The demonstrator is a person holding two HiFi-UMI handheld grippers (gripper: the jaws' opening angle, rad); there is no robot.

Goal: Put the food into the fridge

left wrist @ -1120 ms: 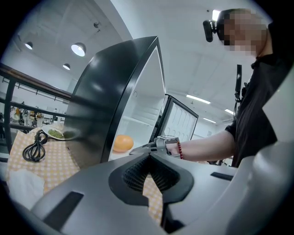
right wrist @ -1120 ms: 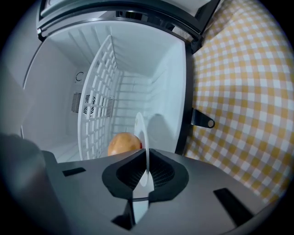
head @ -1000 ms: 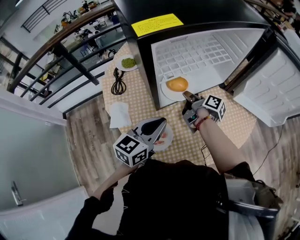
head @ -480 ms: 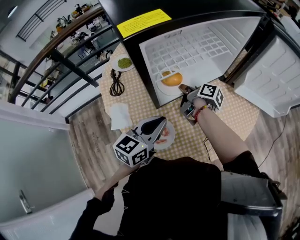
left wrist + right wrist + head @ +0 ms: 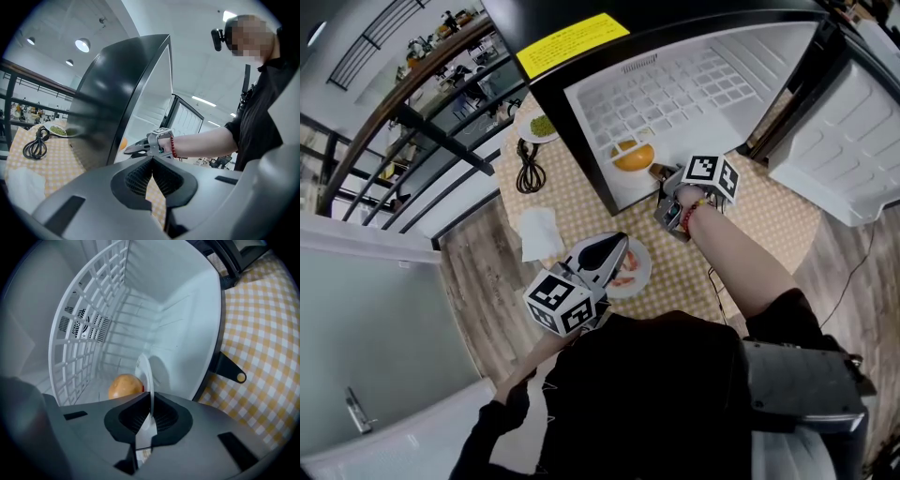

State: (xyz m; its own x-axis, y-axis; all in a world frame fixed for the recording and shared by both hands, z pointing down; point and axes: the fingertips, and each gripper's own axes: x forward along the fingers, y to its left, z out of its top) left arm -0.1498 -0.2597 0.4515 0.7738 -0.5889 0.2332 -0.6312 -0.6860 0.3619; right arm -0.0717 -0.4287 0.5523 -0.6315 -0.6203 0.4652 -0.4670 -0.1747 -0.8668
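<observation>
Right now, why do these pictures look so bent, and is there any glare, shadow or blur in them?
Head view: a wide lens bows the railing and the fridge. Left gripper view: black corners ring the picture, a ceiling lamp glares, a mosaic patch covers a face. Right gripper view: the plate pinched in the right claw throws a soft shadow on the white fridge wall.

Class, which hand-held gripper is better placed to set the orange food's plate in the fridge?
Right: the right hand-held gripper grips that plate inside the fridge; the left hand-held gripper is shut, empty, outside.
</observation>
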